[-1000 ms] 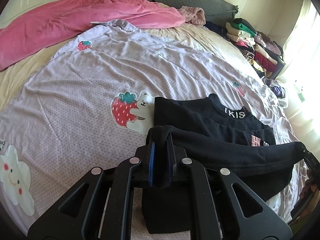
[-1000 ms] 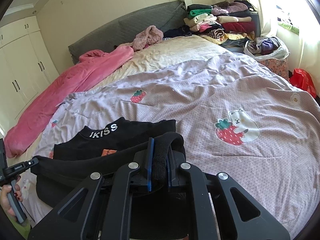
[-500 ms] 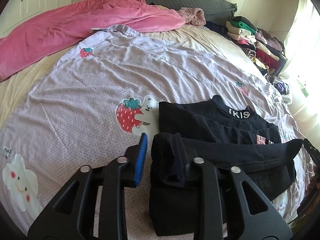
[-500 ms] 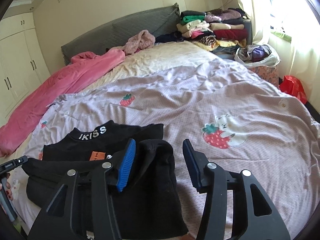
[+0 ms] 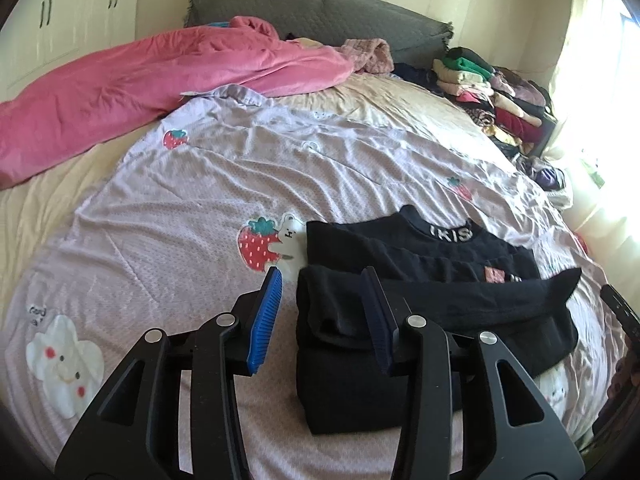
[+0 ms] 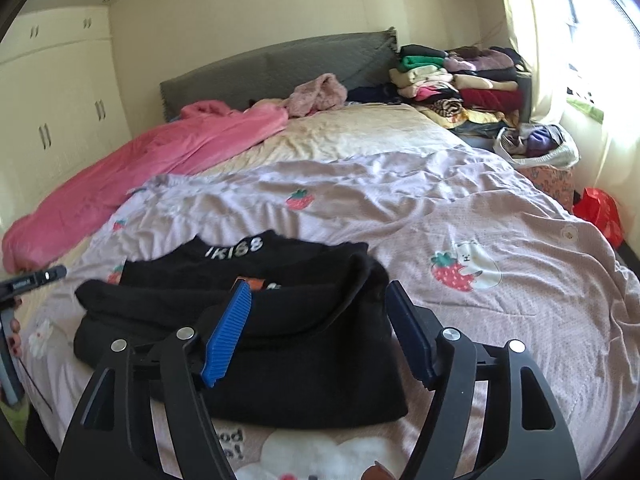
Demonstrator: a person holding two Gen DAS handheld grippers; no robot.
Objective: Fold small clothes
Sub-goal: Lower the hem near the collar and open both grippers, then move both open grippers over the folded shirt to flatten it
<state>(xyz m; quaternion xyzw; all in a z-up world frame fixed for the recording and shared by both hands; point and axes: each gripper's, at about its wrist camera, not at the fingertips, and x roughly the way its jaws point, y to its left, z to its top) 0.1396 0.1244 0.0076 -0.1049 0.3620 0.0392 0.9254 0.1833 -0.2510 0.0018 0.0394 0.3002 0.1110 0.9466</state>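
Observation:
A small black top (image 5: 420, 312) with white letters on the collar lies on the lilac quilt (image 5: 200, 208), its lower part folded up over the body. It also shows in the right wrist view (image 6: 288, 328). My left gripper (image 5: 322, 282) is open and empty, just above the fold's left corner. My right gripper (image 6: 320, 294) is open and empty, above the fold's right corner. A folded-over sleeve end (image 5: 564, 280) points right.
A pink blanket (image 5: 160, 80) lies at the far left of the bed. Stacks of folded clothes (image 6: 452, 80) stand at the far right by the grey headboard (image 6: 280, 64). A bag of clothes (image 6: 536, 144) and a red bag (image 6: 600, 212) sit beside the bed.
Both grippers held the black hem shut one second ago. They have opened, dropped the fold onto the top, and pulled back and up a little.

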